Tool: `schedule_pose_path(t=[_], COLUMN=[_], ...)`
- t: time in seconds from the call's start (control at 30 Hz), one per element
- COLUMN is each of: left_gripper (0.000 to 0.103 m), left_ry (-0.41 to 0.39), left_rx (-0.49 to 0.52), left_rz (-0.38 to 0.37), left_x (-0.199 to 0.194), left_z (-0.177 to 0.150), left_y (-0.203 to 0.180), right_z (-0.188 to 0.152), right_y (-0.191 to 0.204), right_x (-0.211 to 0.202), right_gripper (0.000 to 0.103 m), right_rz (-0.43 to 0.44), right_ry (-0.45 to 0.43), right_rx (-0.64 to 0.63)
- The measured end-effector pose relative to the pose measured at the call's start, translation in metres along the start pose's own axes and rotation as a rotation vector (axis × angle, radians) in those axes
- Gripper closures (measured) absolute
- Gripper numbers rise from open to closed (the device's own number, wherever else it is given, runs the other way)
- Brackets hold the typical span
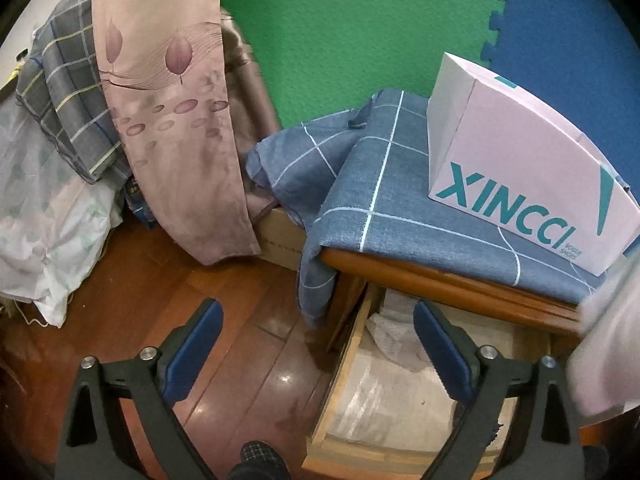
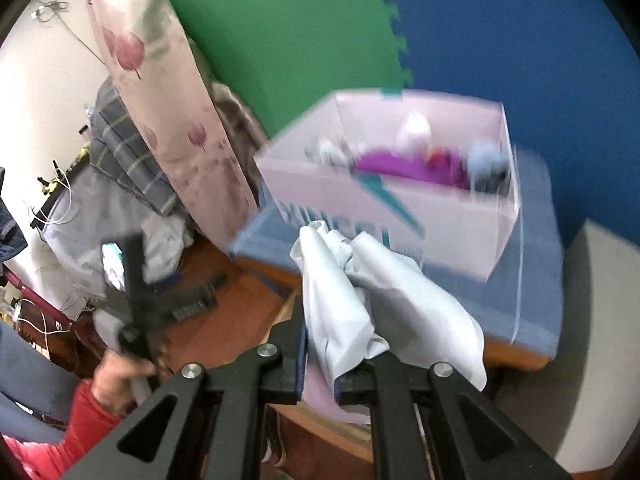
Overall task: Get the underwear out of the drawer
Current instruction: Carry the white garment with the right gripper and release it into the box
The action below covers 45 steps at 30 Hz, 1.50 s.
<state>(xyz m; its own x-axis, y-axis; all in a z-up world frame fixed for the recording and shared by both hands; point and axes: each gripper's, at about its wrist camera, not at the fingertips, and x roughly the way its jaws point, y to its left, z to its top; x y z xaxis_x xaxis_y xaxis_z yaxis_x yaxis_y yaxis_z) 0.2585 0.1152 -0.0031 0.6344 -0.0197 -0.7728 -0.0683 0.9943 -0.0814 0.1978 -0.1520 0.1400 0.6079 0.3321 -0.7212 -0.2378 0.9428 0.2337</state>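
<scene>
My right gripper (image 2: pixel 320 364) is shut on a pale grey-white piece of underwear (image 2: pixel 360 288) and holds it up in front of the nightstand; the cloth also shows blurred at the right edge of the left wrist view (image 1: pixel 604 344). My left gripper (image 1: pixel 316 344) is open and empty, above the left edge of the open wooden drawer (image 1: pixel 344 364). The drawer holds white folded cloth (image 1: pixel 396 336) at the back and a clear plastic-wrapped bundle (image 1: pixel 384 400). The left gripper also shows in the right wrist view (image 2: pixel 136 280), held by a hand.
A white XINCCI shoebox (image 1: pixel 516 176) stands on the blue checked cloth (image 1: pixel 384 200) covering the nightstand; it holds purple and other garments (image 2: pixel 412 168). A pink curtain (image 1: pixel 172 112), plaid bedding (image 1: pixel 72 100) and a cardboard box (image 1: pixel 280 236) stand left. Wooden floor (image 1: pixel 224 344) lies below.
</scene>
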Motion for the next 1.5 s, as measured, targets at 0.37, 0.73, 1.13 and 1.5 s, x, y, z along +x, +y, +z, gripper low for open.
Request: schedule_pose_path(t=[0.37,0.73,1.13,1.5], left_gripper=[0.006,0.006,0.006,0.006], left_ry=[-0.005,0.001,0.014,0.028], left_rx=[0.032,0.043,0.051,0.057], left_rz=[-0.007,-0.025,-0.035,-0.039], left_x=[-0.001,0.001,0.006,0.008], left_z=[-0.003,-0.003,-0.005,-0.004], left_y=[-0.008,-0.012,-0.015,-0.017], right_z=[0.147,0.231,0.211,0.210], right_y=[0.023,-0.022,-0.082,-0.079], right_x=[-0.056,0.037,0.167,0.173], right_gripper=[0.094,0.094,0.091,0.043], right_rz=[-0.117,-0.244,-0.325,-0.372], right_ry=[-0.243,-0.215,-0.012,0.015], right_rx=[-0.070,0.031,0.109,0.069])
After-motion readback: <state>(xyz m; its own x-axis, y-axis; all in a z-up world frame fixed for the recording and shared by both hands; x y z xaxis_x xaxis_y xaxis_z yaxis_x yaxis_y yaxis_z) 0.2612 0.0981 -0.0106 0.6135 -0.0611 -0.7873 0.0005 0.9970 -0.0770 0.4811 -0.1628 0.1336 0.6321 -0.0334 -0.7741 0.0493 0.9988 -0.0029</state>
